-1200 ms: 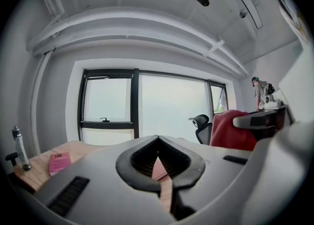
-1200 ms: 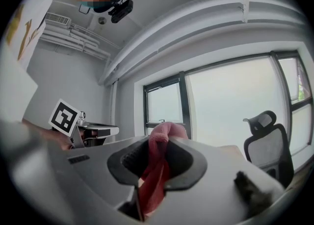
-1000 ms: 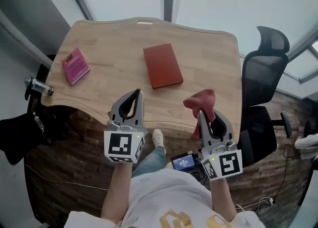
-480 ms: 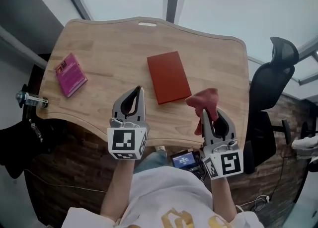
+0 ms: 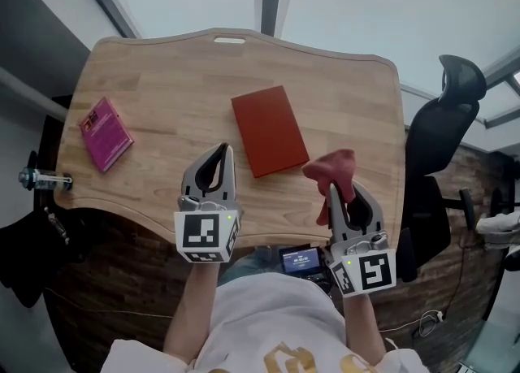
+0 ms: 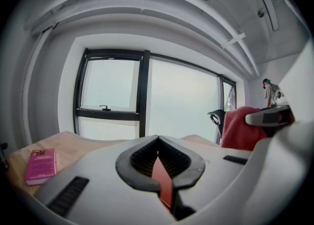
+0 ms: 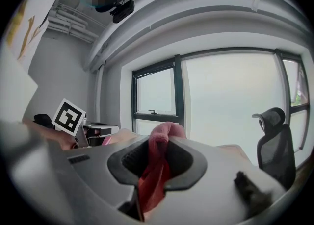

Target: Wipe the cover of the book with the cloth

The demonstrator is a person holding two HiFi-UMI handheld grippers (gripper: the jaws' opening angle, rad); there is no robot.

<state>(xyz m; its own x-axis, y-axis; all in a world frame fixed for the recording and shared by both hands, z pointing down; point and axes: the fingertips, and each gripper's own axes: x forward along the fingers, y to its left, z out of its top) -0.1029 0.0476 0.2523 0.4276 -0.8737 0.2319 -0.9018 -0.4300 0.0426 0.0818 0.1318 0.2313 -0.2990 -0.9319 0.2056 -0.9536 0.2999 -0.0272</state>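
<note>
A red book (image 5: 270, 130) lies closed in the middle of the wooden table (image 5: 162, 87). My right gripper (image 5: 331, 188) is shut on a red cloth (image 5: 331, 168), which bunches above its tips just right of the book's near corner. In the right gripper view the cloth (image 7: 158, 170) fills the space between the jaws of that gripper (image 7: 164, 138). My left gripper (image 5: 225, 150) is shut and empty, over the table just left of the book's near end. Through the left gripper's (image 6: 158, 138) closed jaws a sliver of the red book (image 6: 163, 182) shows.
A pink book (image 5: 106, 122) lies at the table's left end, also in the left gripper view as a pink book (image 6: 40, 165). A black office chair (image 5: 443, 119) stands to the right of the table. Windows run behind the table's far edge.
Both grippers have moved forward from the table's near edge to over the tabletop, closer to the red book. The cloth stays in the right gripper; the left stays shut.
</note>
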